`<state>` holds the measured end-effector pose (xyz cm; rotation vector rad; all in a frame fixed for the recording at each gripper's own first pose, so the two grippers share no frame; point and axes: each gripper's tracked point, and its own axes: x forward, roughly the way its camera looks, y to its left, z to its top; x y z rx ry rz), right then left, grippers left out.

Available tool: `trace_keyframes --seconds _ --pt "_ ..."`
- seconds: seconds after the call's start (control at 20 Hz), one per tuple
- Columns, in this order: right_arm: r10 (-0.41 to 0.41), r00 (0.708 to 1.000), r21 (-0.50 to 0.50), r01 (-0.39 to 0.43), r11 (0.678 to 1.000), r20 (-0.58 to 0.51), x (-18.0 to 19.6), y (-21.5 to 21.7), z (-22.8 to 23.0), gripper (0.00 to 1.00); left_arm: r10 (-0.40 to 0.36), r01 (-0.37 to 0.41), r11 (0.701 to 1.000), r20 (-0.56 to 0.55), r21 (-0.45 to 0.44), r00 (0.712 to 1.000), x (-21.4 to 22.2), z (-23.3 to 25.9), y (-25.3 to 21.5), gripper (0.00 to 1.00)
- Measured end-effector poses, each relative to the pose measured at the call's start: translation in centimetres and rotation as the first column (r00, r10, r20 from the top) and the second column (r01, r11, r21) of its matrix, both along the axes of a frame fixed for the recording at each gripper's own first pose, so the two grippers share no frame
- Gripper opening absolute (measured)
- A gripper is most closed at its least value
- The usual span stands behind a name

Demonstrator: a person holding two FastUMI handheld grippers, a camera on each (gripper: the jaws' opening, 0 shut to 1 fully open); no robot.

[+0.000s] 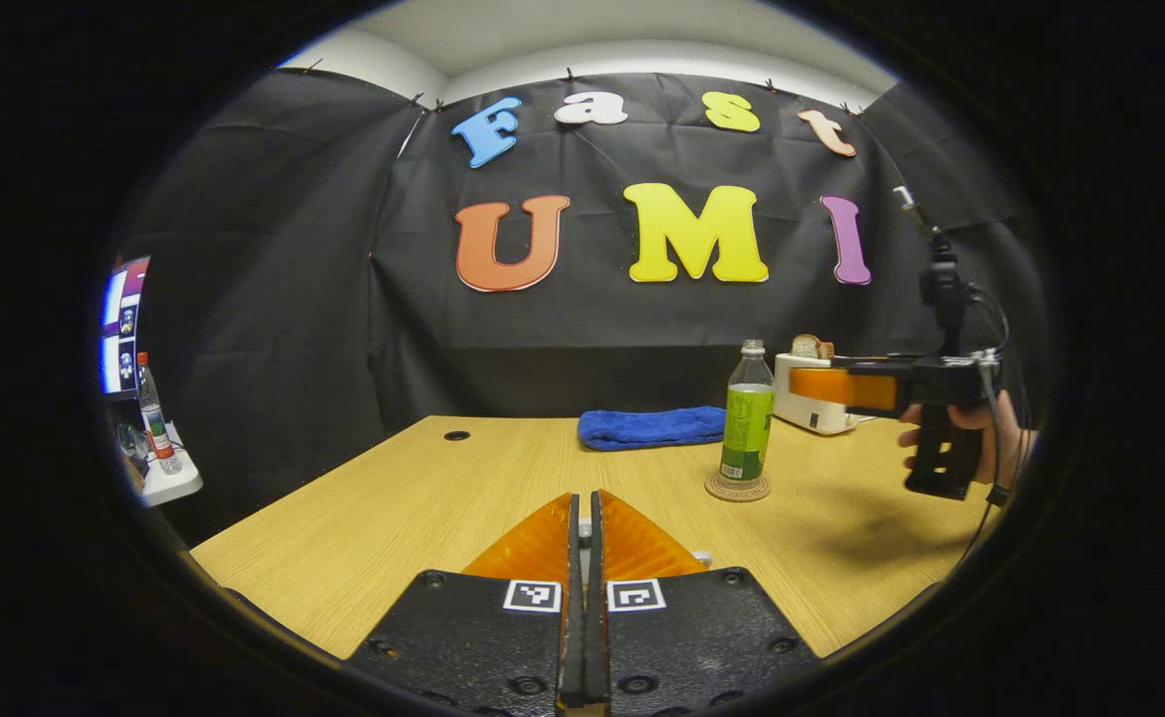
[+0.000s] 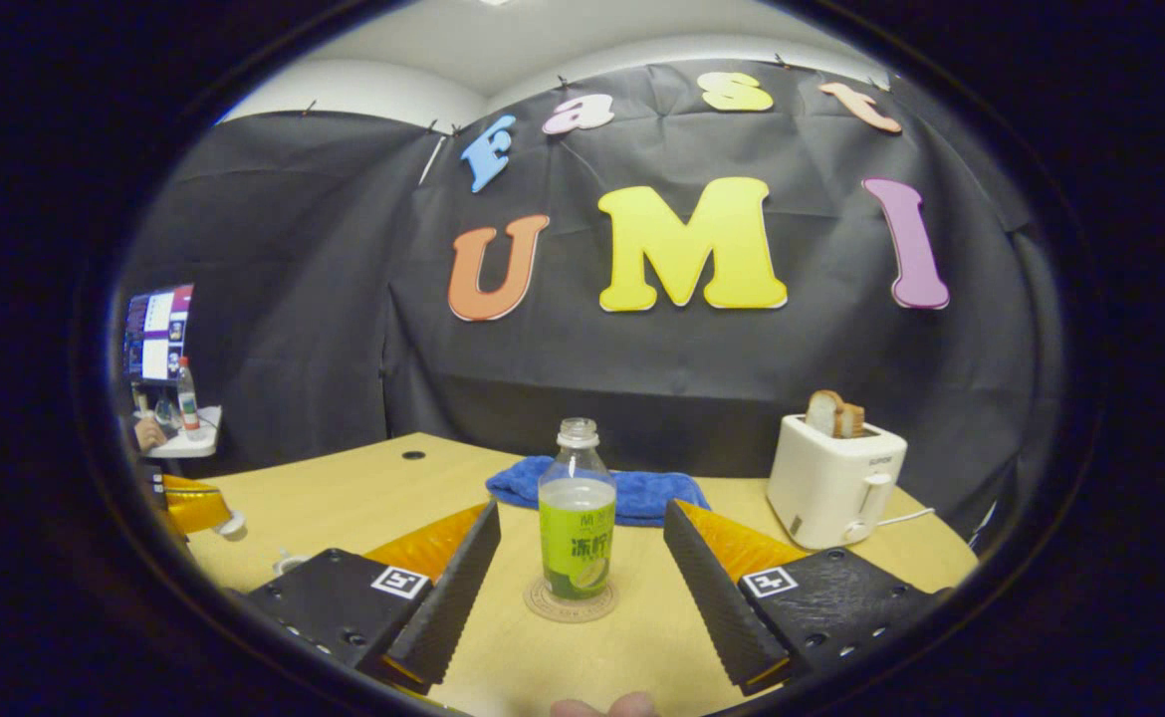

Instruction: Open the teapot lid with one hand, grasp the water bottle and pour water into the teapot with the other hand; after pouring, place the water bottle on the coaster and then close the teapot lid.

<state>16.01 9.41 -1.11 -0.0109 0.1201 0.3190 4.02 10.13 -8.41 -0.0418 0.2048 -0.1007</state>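
An uncapped water bottle (image 1: 747, 423) (image 2: 577, 538) with a green label stands upright on a round coaster (image 1: 738, 488) (image 2: 571, 602) on the wooden table (image 1: 393, 518). In the right gripper view my right gripper (image 2: 581, 518) is open, one finger on each side of the bottle and short of it. In the left gripper view, the right gripper (image 1: 807, 385) hangs just right of the bottle, held by a hand (image 1: 981, 438). My left gripper (image 1: 583, 518) is shut on a small white piece that looks like the teapot lid (image 2: 232, 525). A white bit (image 2: 289, 563) beside it may be the teapot.
A folded blue towel (image 1: 652, 426) (image 2: 642, 493) lies behind the bottle. A white toaster (image 1: 812, 408) (image 2: 831, 478) with bread stands at the back right. Off the table's left, a small shelf (image 1: 169, 483) carries another bottle beside a monitor (image 1: 119, 324).
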Motion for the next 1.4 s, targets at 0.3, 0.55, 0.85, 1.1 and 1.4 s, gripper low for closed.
trace_keyframes --seconds 0.3,0.55,0.85,1.1,1.4 --pt "-0.043 0.999 0.018 0.043 0.999 0.028 -6.7 -4.0 -0.6 0.96 -0.042 0.042 0.999 0.008 -0.013 0.999 2.9 -1.0 -2.8 0.03" --pt "-0.087 0.993 0.017 0.086 0.996 0.077 -8.4 -5.7 -0.3 0.97 -0.024 0.024 0.999 -0.015 -0.021 1.000 3.7 -2.5 -2.4 0.03" --pt "-0.095 0.993 0.024 0.094 0.995 0.065 -8.5 -6.0 -1.1 0.96 -0.026 0.024 0.998 -0.047 -0.054 0.999 3.6 -4.1 -2.7 0.03" --pt "-0.097 0.994 0.042 0.095 0.995 0.040 -8.6 -6.2 -1.9 0.97 -0.016 0.014 0.999 -0.047 -0.045 0.999 3.2 -4.2 -2.5 0.03" --pt "-0.098 0.995 0.052 0.097 0.994 0.034 -8.6 -6.4 -2.2 0.95 0.007 -0.010 0.999 -0.064 -0.046 0.998 3.2 -4.6 -2.3 0.04"
